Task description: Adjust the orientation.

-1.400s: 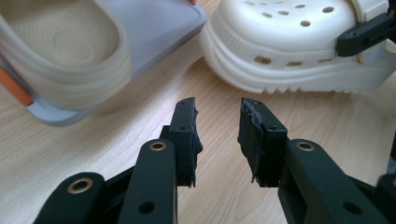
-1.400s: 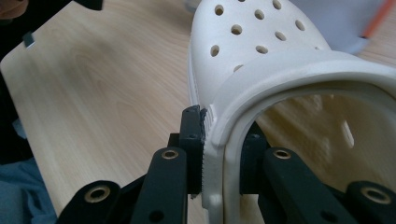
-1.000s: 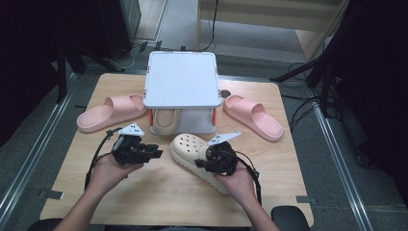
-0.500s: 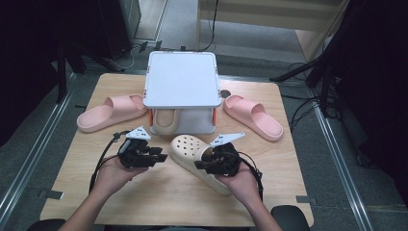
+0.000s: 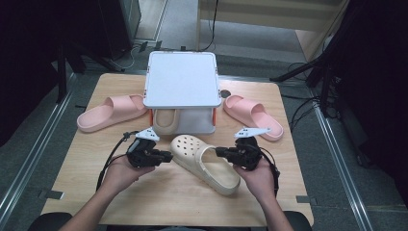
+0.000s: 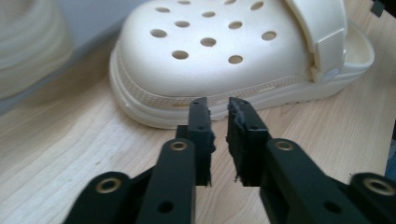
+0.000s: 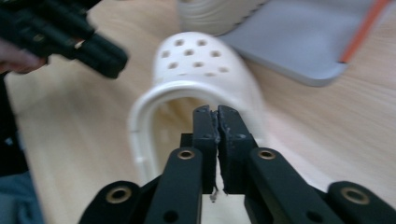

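Left tongs: my left gripper (image 6: 218, 108) had just been closing, a narrow gap left, nothing between the jaws.
Right tongs: my right gripper (image 7: 216, 112) had just closed, pinched together, holding nothing.
Shoe: the cream clog (image 5: 204, 161) lay between them, near the table's (image 5: 269, 202) front edge.
Axis: toe toward my left gripper, heel toward the front right corner, opening facing my right gripper.

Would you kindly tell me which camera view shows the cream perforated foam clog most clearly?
The left gripper view: the cream perforated foam clog is close and sharp, with holes, ridged sole and strap distinct. The high view shows the whole clog on the wooden table, but small. The right gripper view shows it blurred, from the heel.
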A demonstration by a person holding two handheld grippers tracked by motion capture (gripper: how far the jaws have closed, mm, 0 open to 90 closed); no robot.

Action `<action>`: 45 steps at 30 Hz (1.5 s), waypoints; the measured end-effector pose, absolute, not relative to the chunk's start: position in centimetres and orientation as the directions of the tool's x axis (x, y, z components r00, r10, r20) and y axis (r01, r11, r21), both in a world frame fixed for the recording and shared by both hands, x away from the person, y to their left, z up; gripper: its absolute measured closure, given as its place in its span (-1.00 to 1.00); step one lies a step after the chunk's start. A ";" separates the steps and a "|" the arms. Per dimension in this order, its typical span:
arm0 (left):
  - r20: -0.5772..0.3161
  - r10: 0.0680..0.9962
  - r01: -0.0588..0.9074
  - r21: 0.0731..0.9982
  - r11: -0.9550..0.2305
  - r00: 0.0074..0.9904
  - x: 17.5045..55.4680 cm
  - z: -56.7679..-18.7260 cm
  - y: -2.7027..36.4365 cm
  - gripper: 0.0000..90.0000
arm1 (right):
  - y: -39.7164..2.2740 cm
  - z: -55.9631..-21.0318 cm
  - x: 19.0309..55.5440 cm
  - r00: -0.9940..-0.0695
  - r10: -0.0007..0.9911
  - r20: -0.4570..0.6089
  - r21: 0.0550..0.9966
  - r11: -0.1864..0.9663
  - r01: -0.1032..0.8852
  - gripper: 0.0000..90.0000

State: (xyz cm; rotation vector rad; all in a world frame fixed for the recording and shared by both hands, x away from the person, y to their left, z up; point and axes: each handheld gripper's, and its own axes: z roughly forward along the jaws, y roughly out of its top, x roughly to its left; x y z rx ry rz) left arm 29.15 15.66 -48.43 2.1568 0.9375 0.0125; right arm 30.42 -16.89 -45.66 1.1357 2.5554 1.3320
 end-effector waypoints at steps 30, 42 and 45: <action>-0.258 0.626 0.621 0.624 -0.474 0.736 31.6 -50.6 13.8 0.77 | -16.1 -48.3 31.5 -0.691 0.678 0.249 0.669 0.396 0.629 0.96; -0.278 0.637 0.642 0.616 -0.457 0.719 33.2 -50.6 13.2 0.74 | -15.7 -48.6 29.4 -0.667 0.695 0.267 0.667 0.367 0.649 0.96; -0.271 0.630 0.633 0.618 -0.466 0.728 33.3 -50.6 12.7 0.73 | -15.5 -48.8 29.0 -0.665 0.697 0.269 0.655 0.374 0.657 0.95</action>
